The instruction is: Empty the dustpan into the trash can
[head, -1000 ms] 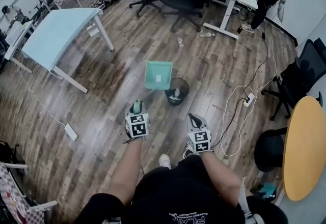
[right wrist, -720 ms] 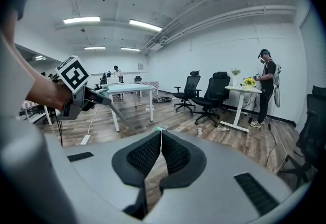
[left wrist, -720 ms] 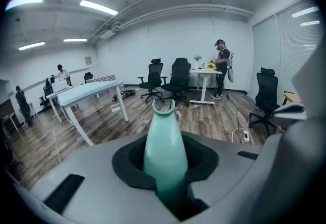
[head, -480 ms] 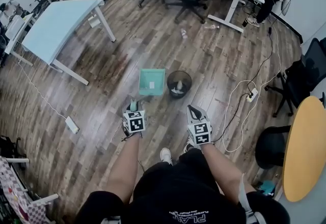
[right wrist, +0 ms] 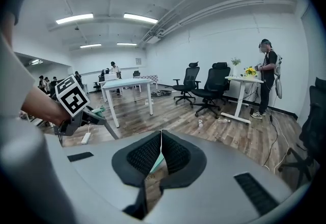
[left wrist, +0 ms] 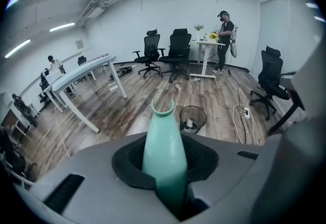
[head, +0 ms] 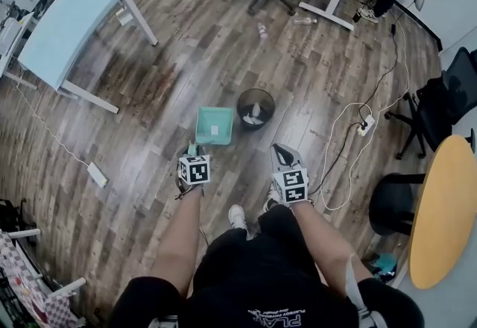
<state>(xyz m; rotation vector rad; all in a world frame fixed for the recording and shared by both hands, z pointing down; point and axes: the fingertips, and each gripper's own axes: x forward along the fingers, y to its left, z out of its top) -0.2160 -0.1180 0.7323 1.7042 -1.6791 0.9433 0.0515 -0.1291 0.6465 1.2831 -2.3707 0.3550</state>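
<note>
Teal dustpan (head: 214,125) in down-tilted left gripper (head: 192,150)

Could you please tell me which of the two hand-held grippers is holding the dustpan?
The left hand-held gripper: it grips the green dustpan by the handle; the right hand-held gripper is shut and empty.

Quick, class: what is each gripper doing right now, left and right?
Left gripper: closed on the dustpan handle.
Right gripper: closed, empty.
</note>
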